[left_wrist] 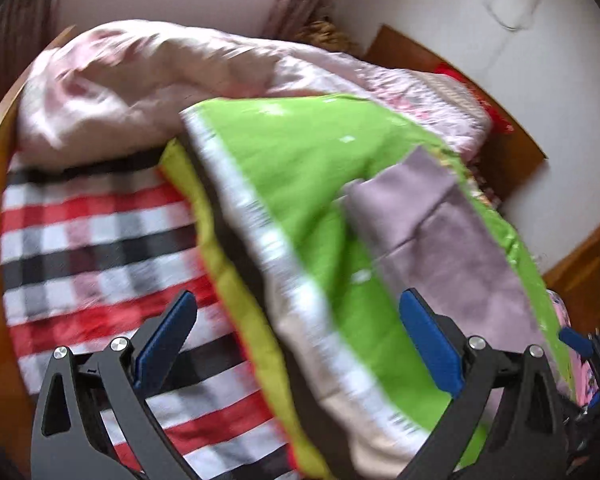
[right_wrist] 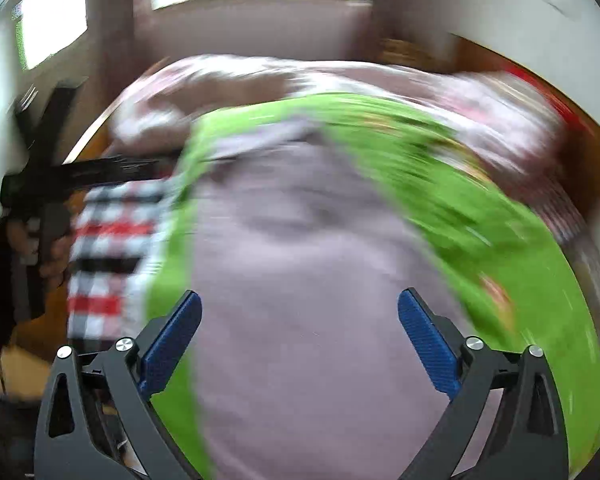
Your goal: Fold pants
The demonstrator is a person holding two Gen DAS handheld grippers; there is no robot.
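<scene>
Mauve pants (right_wrist: 300, 272) lie spread on a bright green quilt (right_wrist: 500, 248) on a bed; the right wrist view is blurred. My right gripper (right_wrist: 299, 322) hangs above the pants with its blue pads wide apart and nothing pinched between them. In the left wrist view one end of the pants (left_wrist: 440, 232) lies on the green quilt (left_wrist: 300, 168) at the right. My left gripper (left_wrist: 298, 320) is open over the quilt's white border, left of the pants, holding nothing. The right gripper's blue fingertip (left_wrist: 576, 340) shows at the far right edge.
A red, black and white checked blanket (left_wrist: 100, 248) covers the bed's left part. A pale pink duvet (left_wrist: 160, 80) is heaped at the far end. Wooden bed frame (left_wrist: 460, 60) and white wall lie beyond. A hand holding the left gripper (right_wrist: 48, 216) shows at the left.
</scene>
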